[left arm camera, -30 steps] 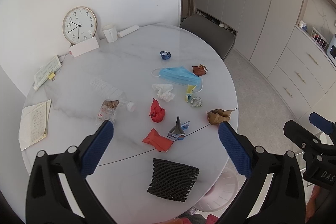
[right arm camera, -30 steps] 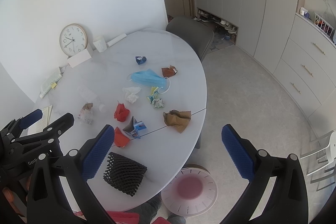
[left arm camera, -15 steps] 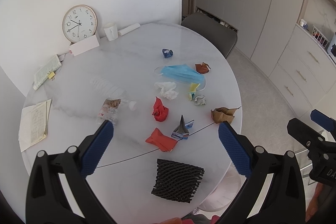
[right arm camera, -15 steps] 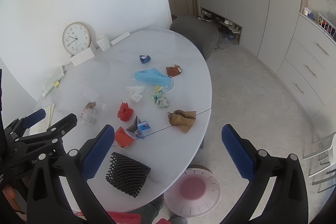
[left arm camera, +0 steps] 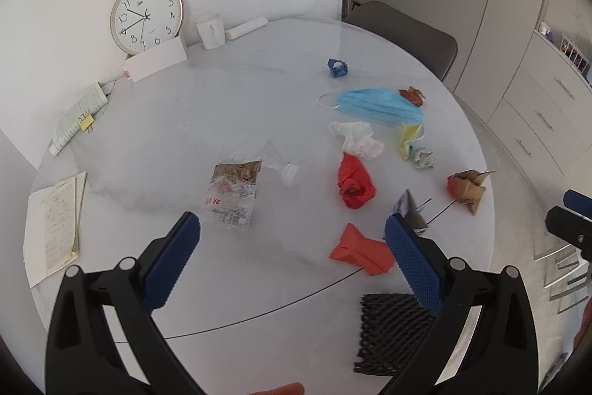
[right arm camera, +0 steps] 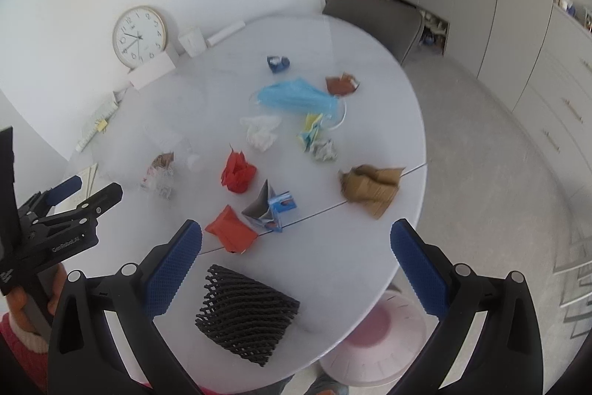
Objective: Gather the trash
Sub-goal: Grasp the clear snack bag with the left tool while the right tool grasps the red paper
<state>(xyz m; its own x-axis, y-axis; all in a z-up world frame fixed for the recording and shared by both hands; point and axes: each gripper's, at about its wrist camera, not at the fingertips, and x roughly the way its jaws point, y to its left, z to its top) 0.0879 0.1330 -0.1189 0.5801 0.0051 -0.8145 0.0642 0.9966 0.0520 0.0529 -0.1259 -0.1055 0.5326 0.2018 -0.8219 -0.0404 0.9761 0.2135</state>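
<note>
Trash lies scattered over the round white tabletop [left arm camera: 236,91], ahead of both hand-held grippers: two red paper wads, one [left arm camera: 354,181] crumpled upright and one [left arm camera: 360,250] flatter, just inside the left hand-held gripper [left arm camera: 292,258]'s right finger; one blue face mask [left arm camera: 377,106] farther out; one white tissue [left arm camera: 357,137] between mask and red wad; one small dark blue wad [left arm camera: 337,67] beyond the mask; one rust-coloured scrap [left arm camera: 412,96] touching the mask's far end; one yellow scrap [left arm camera: 407,139] beside one grey-white ball [left arm camera: 423,158]; one brown paper wad [left arm camera: 467,188] at the tabletop's right edge; one folded grey and blue carton [right arm camera: 270,206]; one black foam net sleeve [right arm camera: 246,315] nearest, low between the right hand-held gripper [right arm camera: 296,261]'s fingers; and one clear plastic bottle [left arm camera: 236,191] with a printed label, lying on its side just ahead of the left hand-held gripper. Both hand-held grippers are spread wide and hold nothing. Bare tabletop runs between the left hand-held gripper and the bottle. To the right the tabletop ends in a curved edge with open floor [right arm camera: 499,154] beyond, and one pale pink round bin [right arm camera: 373,339] sits below that edge near the right hand-held gripper. One clock [left arm camera: 146,16], one white cup [left arm camera: 211,30] and some papers [left arm camera: 51,228] line the far and left rim.
</note>
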